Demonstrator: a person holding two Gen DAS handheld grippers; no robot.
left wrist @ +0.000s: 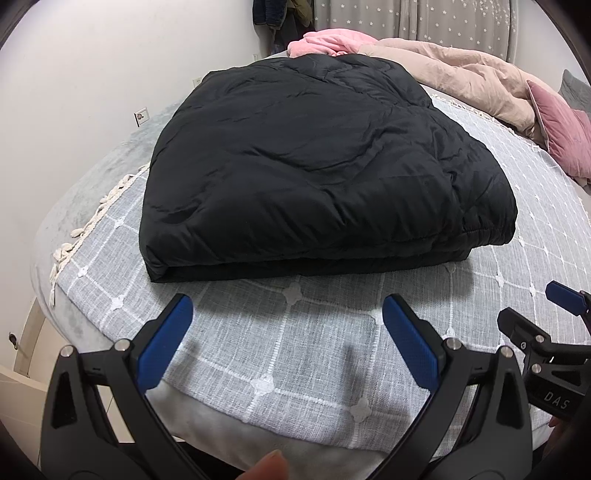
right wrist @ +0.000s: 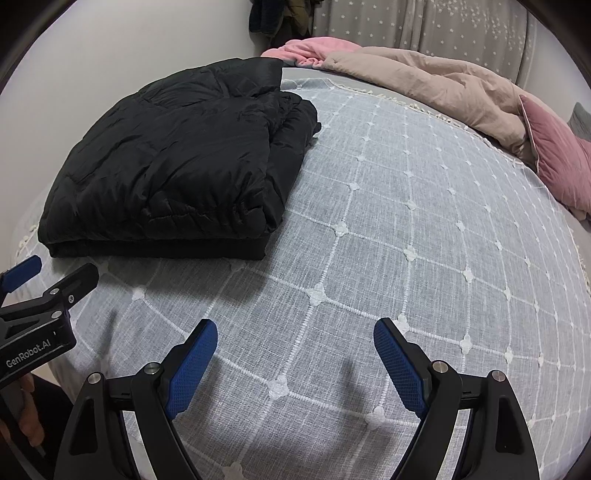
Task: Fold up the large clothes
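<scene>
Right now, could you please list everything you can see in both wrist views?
jacket: one, black, folded, on the bedspread's left part, far side of both grippers
bedspread: one, grey with white grid and tassel fringe, covering the bed
duvet: one, beige, bunched at the far edge of the bed
blanket: one, pink, crumpled beyond the jacket
cushion: one, dusty pink, far right against the duvet
curtain: one, grey with small stars, behind the bed
hanging clothes: a few, dark, on the wall at top
wall sockets: at least two, white, left wall
left gripper: one, black with blue pads, open, nothing between them
right gripper: one, same colours, open, holding nothing
</scene>
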